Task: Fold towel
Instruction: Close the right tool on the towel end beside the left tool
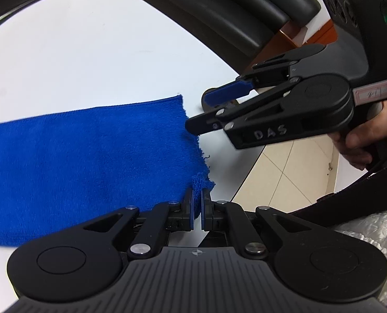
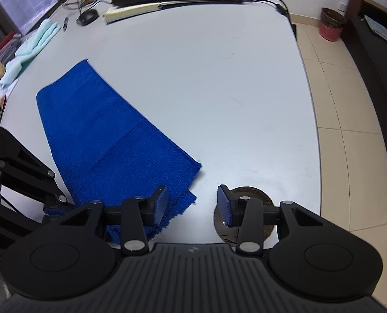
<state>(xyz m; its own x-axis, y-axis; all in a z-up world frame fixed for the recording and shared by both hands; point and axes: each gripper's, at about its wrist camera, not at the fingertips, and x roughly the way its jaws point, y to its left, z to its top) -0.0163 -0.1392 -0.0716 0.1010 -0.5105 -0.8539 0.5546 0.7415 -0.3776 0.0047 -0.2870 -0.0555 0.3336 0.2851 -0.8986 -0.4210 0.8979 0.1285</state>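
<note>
Left gripper (image 1: 197, 203) pinches towel (image 1: 89, 161) corner; right gripper (image 2: 190, 204) angled down, jaws apart

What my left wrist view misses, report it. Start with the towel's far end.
Observer: The towel lies flat all the way to its far end, with a crease across its middle.
Operator: Now give me the right gripper's fingers.
Observer: The right gripper is open, with one finger above the towel's near corner and the other above a dark round insert in the table.
Operator: Name what lies beyond the towel.
Observer: A pale green cloth lies at the table's far left edge, apart from the towel.
</note>
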